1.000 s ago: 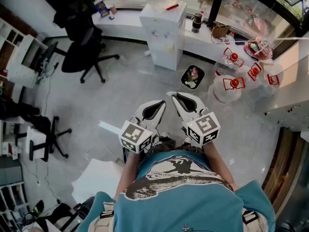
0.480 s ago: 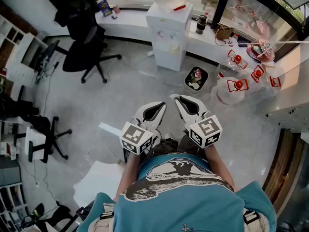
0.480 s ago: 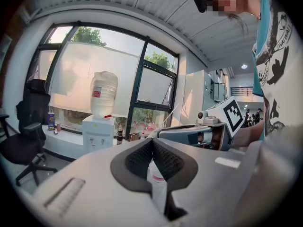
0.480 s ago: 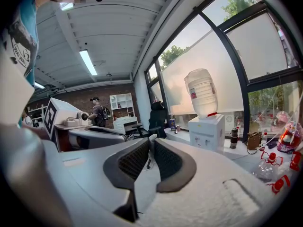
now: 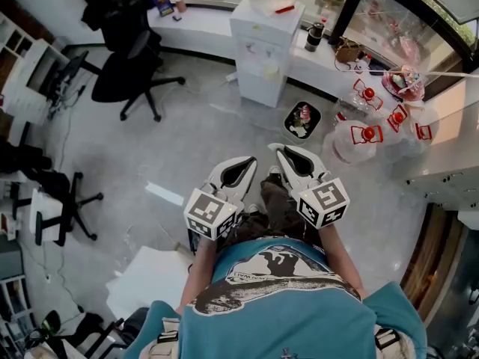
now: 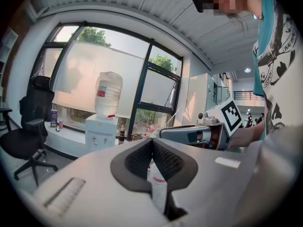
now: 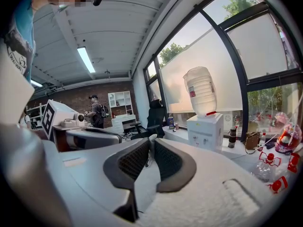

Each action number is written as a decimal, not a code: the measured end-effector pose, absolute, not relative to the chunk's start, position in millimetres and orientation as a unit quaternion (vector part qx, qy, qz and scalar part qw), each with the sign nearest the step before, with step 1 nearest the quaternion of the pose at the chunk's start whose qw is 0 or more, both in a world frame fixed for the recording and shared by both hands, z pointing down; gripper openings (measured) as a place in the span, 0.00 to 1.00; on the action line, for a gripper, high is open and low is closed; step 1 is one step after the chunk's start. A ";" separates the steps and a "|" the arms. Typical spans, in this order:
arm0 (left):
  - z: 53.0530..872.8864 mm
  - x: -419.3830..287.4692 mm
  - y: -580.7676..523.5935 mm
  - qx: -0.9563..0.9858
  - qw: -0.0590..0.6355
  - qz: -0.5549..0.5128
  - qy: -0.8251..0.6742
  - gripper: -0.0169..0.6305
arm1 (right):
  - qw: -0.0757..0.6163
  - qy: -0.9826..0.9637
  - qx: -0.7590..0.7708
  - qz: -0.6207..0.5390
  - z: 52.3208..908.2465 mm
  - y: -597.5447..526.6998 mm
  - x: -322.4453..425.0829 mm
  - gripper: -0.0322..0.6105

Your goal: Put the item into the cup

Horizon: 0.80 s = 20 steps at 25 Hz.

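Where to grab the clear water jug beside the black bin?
By the red handle on top, coming from above. The jug stands upright on the floor; its round body looks too wide for jaws, while the handle looks slim enough.

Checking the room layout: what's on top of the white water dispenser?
An upturned water bottle stands on the dispenser, with a small red thing at its base. Its neck is hidden in the dispenser's top; what the red thing is cannot be told.
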<state>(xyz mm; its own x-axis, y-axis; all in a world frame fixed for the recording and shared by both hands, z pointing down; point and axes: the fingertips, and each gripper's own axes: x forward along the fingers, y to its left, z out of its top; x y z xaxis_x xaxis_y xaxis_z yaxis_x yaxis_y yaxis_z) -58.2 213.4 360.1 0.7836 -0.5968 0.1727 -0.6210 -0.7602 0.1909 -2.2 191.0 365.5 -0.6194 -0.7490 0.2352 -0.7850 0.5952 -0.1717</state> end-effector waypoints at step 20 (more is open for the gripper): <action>349.8 -39.2 36.3 0.928 0.118 0.058 -0.348 0.02 | 0.047 -0.902 0.403 0.150 363.4 5.3 17.8 0.11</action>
